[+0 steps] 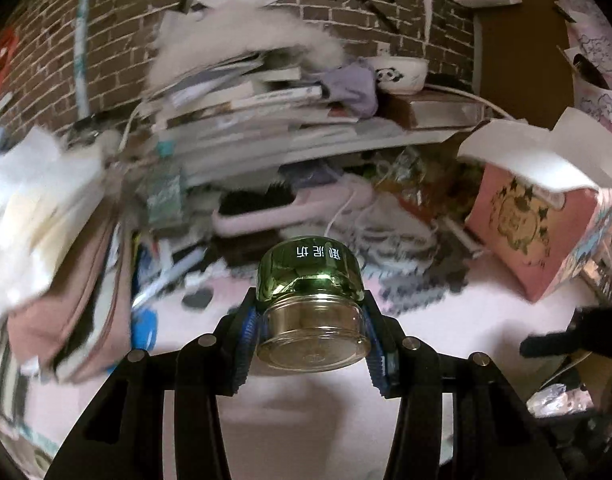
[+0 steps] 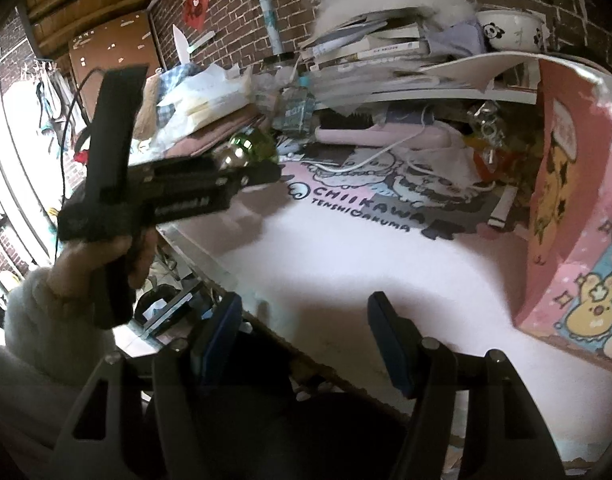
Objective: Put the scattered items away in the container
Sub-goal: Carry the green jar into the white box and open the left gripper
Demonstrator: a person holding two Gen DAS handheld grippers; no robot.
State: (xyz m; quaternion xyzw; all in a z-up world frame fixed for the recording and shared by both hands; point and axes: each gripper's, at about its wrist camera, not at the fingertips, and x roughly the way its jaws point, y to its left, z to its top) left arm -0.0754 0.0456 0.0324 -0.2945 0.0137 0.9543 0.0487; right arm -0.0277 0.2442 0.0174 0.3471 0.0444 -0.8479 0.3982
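My left gripper (image 1: 311,320) is shut on a small glass jar with a green metallic lid (image 1: 310,276), held in the air above the pink desk mat (image 1: 314,420). The jar lies sideways between the blue pads, lid pointing away. In the right wrist view the left gripper (image 2: 262,170) holds the jar (image 2: 250,148) at the left, over the desk edge. The container, a pink cartoon paper bag (image 1: 546,216), stands open at the right; it also shows in the right wrist view (image 2: 578,216). My right gripper (image 2: 306,340) is open and empty above the near desk edge.
A leaning stack of books and papers (image 1: 258,104) fills the back, with a panda bowl (image 1: 398,74) on a shelf. A pink hairbrush (image 1: 274,208), cables and clutter lie behind. Folded cloths and papers (image 1: 54,232) pile at the left. A brick wall (image 1: 106,40) stands behind.
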